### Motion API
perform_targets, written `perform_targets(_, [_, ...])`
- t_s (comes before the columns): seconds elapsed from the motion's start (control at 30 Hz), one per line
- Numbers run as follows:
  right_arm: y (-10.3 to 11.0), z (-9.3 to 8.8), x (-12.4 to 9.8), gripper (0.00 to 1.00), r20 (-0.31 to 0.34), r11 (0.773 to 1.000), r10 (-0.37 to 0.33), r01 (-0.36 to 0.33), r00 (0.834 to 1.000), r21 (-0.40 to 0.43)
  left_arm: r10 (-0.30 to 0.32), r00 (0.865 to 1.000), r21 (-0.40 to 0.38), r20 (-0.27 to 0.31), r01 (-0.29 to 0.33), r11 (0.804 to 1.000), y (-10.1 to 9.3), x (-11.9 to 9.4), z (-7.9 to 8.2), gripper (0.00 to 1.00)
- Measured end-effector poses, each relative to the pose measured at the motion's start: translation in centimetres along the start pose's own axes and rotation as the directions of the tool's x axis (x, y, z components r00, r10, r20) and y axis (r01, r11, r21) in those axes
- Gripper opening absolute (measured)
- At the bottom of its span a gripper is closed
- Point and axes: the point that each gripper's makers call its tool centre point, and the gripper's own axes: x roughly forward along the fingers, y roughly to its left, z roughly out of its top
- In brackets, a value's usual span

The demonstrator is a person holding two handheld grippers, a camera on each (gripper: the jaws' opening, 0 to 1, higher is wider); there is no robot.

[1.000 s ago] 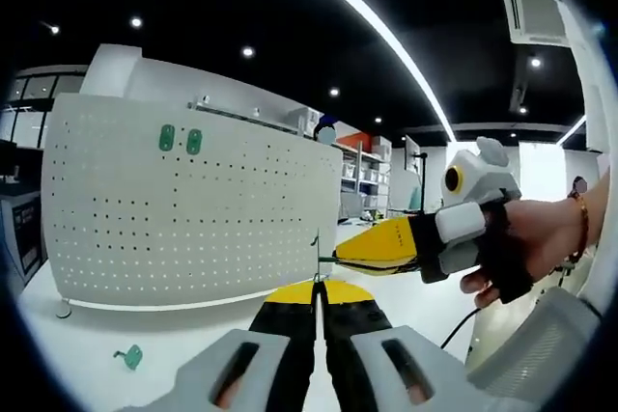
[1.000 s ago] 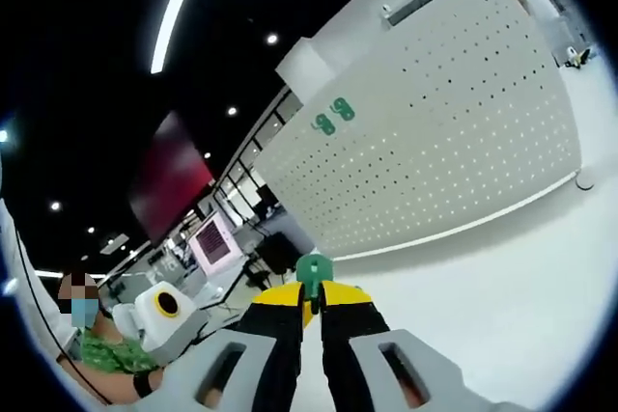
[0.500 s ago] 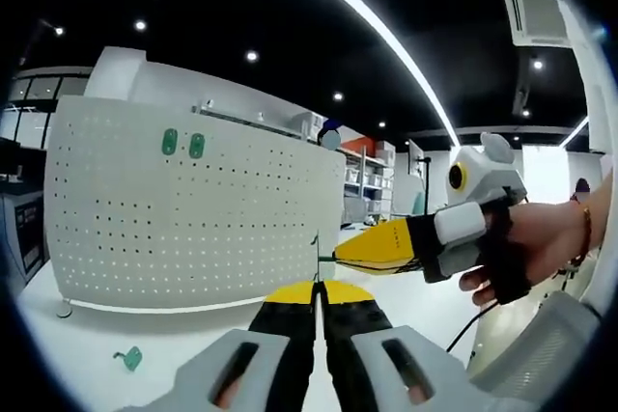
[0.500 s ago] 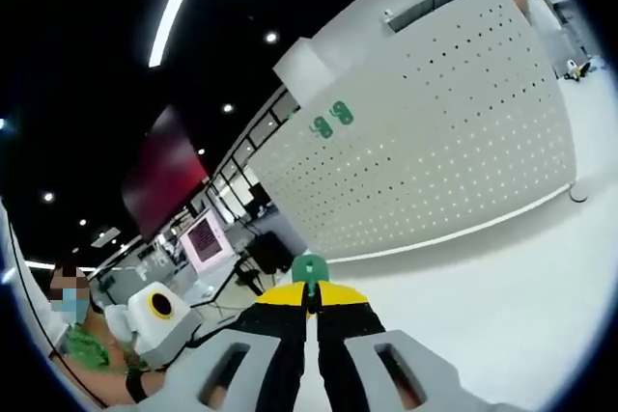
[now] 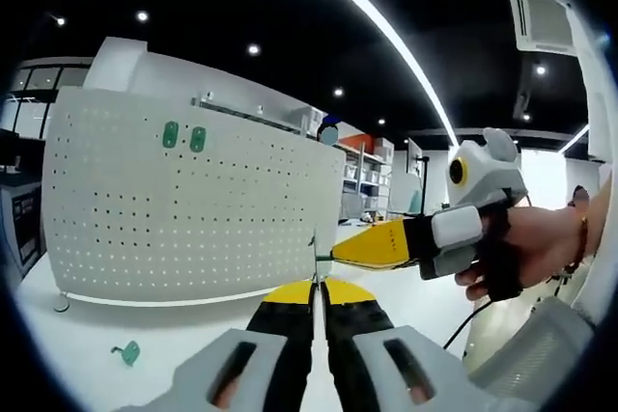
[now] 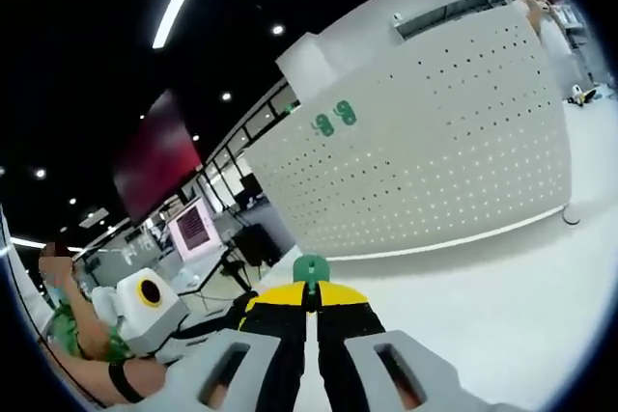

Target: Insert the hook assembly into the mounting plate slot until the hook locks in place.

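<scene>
Change: slight drift only | right tool (image 6: 310, 298) clamps green hook plate (image 6: 311, 268) | left tool (image 5: 316, 294) pinches wire hook (image 5: 314, 258) | pegboard (image 5: 193, 209) centre-left, insertion pending

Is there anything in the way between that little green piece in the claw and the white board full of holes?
Nothing visible. The right claw holds the small green plastic hook piece, and only bare white tabletop lies between it and the white perforated board.

Pegboard panel (image 5: 193, 209): looking like white painted sheet metal, matt, smooth, perforated; green hook piece (image 6: 311, 268): showing as smooth plastic; thin hook wire (image 5: 314, 262): appearing as bare metal; tabletop (image 6: 502, 296): reading as white, smooth, slightly glossy.
</scene>
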Motion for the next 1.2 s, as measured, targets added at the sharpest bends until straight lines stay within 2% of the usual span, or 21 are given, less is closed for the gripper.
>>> perform_targets(0.13, [0.1,0.1,0.1,0.01,-0.007,1.000,-0.003,0.003,1.000,-0.017,0.006,1.000,0.007,-0.009,-0.006,1.000,0.4,-0.6,0.0,0.04])
perform_targets(0.2, [0.2,0.4,0.3,0.01,-0.008,0.998,-0.013,0.013,1.000,-0.055,0.009,1.000,0.006,-0.012,-0.009,1.000,0.6,-0.8,-0.1,0.06])
perform_targets(0.33, [0.2,0.5,0.7,0.01,-0.016,0.996,-0.020,0.019,1.000,-0.084,0.006,0.998,0.004,-0.060,-0.006,1.000,0.7,-1.2,-1.0,0.06])
perform_targets(0.47, [-0.1,0.9,1.1,0.01,-0.016,0.992,-0.047,0.045,0.999,-0.118,0.015,0.998,-0.014,-0.061,-0.016,1.000,0.9,-1.9,-1.3,0.07])
perform_targets(0.57, [-0.5,1.1,1.5,0.01,-0.013,0.990,-0.067,0.065,0.998,-0.127,0.021,0.995,-0.015,-0.096,-0.023,1.000,1.1,-2.3,-2.0,0.08])
perform_targets(0.7, [-0.6,1.3,2.1,0.01,-0.011,0.986,-0.079,0.076,0.997,-0.148,0.024,0.993,-0.014,-0.114,-0.026,1.000,1.4,-3.1,-2.3,0.12])
perform_targets(0.93, [-1.3,3.3,3.1,0.01,0.023,0.972,-0.129,0.131,0.991,-0.196,0.041,0.992,0.011,-0.121,-0.040,0.999,2.2,-3.9,-2.1,0.20])
perform_targets(1.2, [-2.7,5.6,4.0,0.01,0.068,0.960,-0.172,0.183,0.983,-0.210,0.051,0.989,0.038,-0.137,-0.046,0.998,2.6,-4.4,-2.1,0.27])
